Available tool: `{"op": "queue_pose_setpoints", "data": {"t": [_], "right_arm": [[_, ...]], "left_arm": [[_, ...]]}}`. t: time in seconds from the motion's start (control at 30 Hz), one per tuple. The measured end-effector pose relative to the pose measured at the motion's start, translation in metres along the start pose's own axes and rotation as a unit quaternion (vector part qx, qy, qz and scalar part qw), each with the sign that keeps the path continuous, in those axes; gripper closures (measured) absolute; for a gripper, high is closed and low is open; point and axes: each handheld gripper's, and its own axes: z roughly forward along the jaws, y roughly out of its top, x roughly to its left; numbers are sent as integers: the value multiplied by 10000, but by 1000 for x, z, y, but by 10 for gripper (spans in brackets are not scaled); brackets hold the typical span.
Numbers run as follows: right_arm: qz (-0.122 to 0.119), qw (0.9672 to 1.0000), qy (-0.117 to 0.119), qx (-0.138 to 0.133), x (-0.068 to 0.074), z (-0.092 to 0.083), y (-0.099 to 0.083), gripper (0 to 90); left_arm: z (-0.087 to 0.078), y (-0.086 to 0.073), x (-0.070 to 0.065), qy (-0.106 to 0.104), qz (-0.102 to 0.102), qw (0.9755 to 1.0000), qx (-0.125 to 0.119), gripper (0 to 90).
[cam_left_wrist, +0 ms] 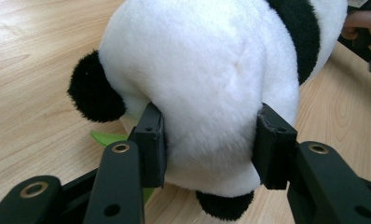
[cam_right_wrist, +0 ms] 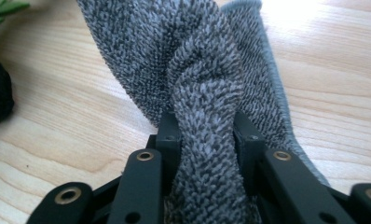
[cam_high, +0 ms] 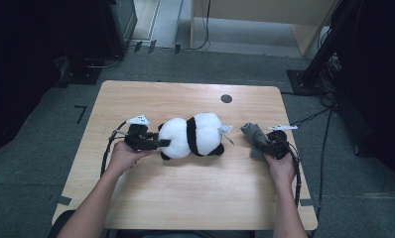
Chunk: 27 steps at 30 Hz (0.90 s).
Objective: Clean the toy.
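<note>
One plush panda (cam_high: 193, 135) lying mid-surface (cam_high: 185, 193), its white end clamped by the left hand-held gripper (cam_high: 158, 144); one grey microfibre cloth (cam_high: 254, 136) at right, pinched by the right hand-held gripper (cam_high: 267, 145).

We see a plush panda (cam_high: 193, 135), white with a black band and black paws, lying on its side mid-bench. To its right, well apart, lies a crumpled grey terry cloth (cam_high: 255, 137), bunched into a fold.
</note>
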Motion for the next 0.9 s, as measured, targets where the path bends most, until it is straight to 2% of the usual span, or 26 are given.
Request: {"op": "queue_pose_setpoints", "data": {"t": [0.13,0.23,0.33,0.4,0.53,0.57,0.6,0.73,0.9], "right_arm": [[-45,10000,-14,-49,0,2,-1,593],[-3,9998,144,-143,-1,2,-1,451],[101,9991,341,-237,-1,1,0,358],[186,9986,413,-265,-1,-1,1,339],[197,9982,398,-409,0,-8,4,296],[213,9968,436,-628,3,-15,6,259],[202,9963,464,-696,4,-17,6,252],[-5,9945,563,-883,16,-26,12,201],[-266,9926,730,-937,31,-30,17,188]], "left_arm": [[0,0,0,2,-12,10000,-11,503],[0,0,0,9,7,10000,2,502],[0,0,0,10,7,10000,3,497],[0,0,0,12,4,10000,2,493],[-1,0,0,16,6,10000,15,476],[-1,0,0,18,2,10000,20,471],[-1,0,-1,22,-2,10000,14,470],[-1,0,-1,35,-5,10000,13,472],[-1,1,-3,10,-65,10000,2,492]]}}
